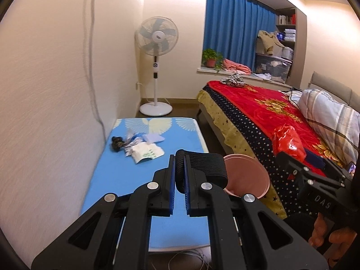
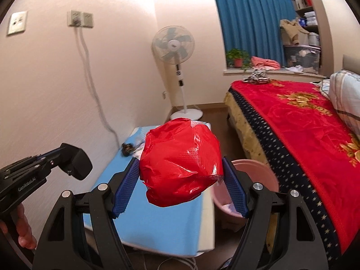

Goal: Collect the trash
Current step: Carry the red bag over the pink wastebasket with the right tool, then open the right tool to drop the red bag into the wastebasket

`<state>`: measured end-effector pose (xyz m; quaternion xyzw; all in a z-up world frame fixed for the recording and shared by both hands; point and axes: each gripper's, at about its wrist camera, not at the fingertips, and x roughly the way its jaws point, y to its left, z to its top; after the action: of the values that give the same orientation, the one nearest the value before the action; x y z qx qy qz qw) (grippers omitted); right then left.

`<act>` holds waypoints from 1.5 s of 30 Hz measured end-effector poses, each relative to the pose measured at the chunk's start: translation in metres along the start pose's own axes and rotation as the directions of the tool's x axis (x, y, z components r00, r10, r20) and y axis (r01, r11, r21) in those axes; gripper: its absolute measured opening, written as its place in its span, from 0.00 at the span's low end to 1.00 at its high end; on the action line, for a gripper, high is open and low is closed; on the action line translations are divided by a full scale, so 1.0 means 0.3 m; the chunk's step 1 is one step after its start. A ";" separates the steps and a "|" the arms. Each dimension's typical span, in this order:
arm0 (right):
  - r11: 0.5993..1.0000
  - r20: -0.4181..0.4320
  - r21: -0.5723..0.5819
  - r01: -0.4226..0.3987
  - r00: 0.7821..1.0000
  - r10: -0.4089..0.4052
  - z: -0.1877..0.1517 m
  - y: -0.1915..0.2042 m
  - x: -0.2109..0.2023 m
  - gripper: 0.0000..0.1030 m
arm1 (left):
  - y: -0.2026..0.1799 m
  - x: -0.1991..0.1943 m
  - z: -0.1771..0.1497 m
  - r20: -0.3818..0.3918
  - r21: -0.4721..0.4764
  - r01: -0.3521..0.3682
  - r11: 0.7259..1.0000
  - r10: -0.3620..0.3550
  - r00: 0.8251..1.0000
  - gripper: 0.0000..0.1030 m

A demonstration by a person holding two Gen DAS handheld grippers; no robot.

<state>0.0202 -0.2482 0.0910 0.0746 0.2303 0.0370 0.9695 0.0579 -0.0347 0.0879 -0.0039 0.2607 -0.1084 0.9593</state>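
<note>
Here, left claw (image 1: 179,168) clamped on black strap (image 1: 202,166), right claw (image 2: 180,175) gripping red bag (image 2: 180,157), pink bin (image 1: 247,173) below.

Left gripper (image 1: 179,157) jaws pinched nearly shut on a black strap (image 1: 203,166); right gripper (image 2: 180,171) jaws spread wide, clamping a red bag (image 2: 180,159).

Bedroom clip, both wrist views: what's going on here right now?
A person is collecting trash with two hand-held grippers. The left gripper is shut on a black band. The right gripper clamps a crumpled red plastic bag. Both are near a pink bin between the blue mat and the bed. More litter lies on the mat.
</note>
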 end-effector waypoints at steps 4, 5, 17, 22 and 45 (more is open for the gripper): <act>0.998 0.018 0.018 0.055 0.998 -0.055 0.049 -0.108 0.030 0.71 | -0.080 0.096 0.055 -0.003 0.032 0.055 0.998 -0.055 0.998 0.07; 0.997 0.022 0.026 0.071 0.997 -0.072 0.059 -0.143 0.038 0.71 | -0.108 0.124 0.072 -0.003 0.042 0.075 0.996 -0.075 0.997 0.07; 0.969 -0.064 0.070 0.239 0.970 -0.235 0.034 -0.502 0.282 0.71 | -0.410 0.539 0.095 -0.081 0.140 0.275 0.951 -0.265 0.961 0.07; 0.959 -0.132 0.077 0.273 0.956 -0.262 -0.025 -0.587 0.438 0.71 | -0.525 0.759 0.018 -0.182 0.192 0.292 0.937 -0.259 0.949 0.07; 0.933 -0.288 0.125 0.338 0.912 -0.292 -0.193 -0.722 0.732 0.89 | -0.519 1.094 -0.135 -0.341 0.152 0.155 0.976 -0.096 0.935 0.90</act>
<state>0.1980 -0.4312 -0.0921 0.1140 0.3692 -0.1304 0.9130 0.2815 -0.2537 -0.1010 0.0827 0.4067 -0.1913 0.8895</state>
